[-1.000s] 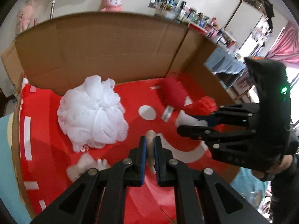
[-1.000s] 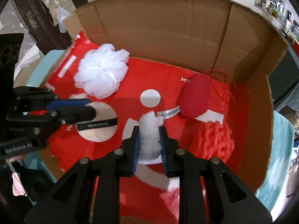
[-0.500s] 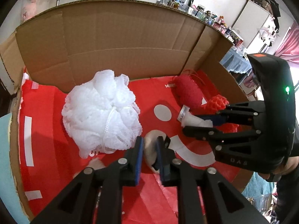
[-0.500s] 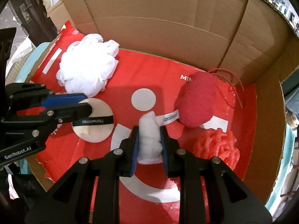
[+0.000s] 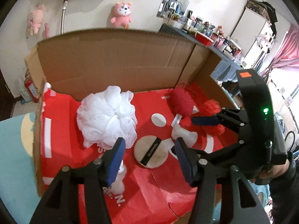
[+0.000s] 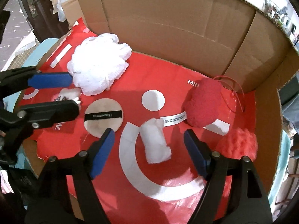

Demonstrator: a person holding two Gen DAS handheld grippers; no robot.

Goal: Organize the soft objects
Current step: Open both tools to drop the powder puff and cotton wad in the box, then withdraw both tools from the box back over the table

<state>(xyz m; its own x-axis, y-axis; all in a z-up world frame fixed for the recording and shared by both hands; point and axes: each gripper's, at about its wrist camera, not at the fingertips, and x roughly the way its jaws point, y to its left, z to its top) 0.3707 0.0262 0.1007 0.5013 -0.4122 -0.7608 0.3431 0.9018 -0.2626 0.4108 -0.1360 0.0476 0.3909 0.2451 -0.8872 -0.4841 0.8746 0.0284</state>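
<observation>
We look down into a shallow brown cardboard box point(image 6: 177, 22) lined with a red printed plastic sheet point(image 6: 168, 85). At the left lies a fluffy white mesh bath pouf point(image 6: 97, 65), with a small white plush toy point(image 6: 69, 93) just beside its near edge. Our left gripper point(image 5: 147, 158) hovers there, its fingers point(image 5: 115, 160) spreading apart and gripping nothing; the round beige powder puff with a black band point(image 5: 150, 152) lies flat on the sheet beneath the gap. Next comes a small white fluffy roll point(image 6: 156, 141), lying loose on the sheet between the widening fingers point(image 6: 101, 154) of our right gripper point(image 6: 149, 152), the pads clear of it. Further right sits a dark red fuzzy sponge point(image 6: 204, 104) with a white label, and nearest the right wall a coral-red mesh scrubber point(image 6: 239, 143).
</observation>
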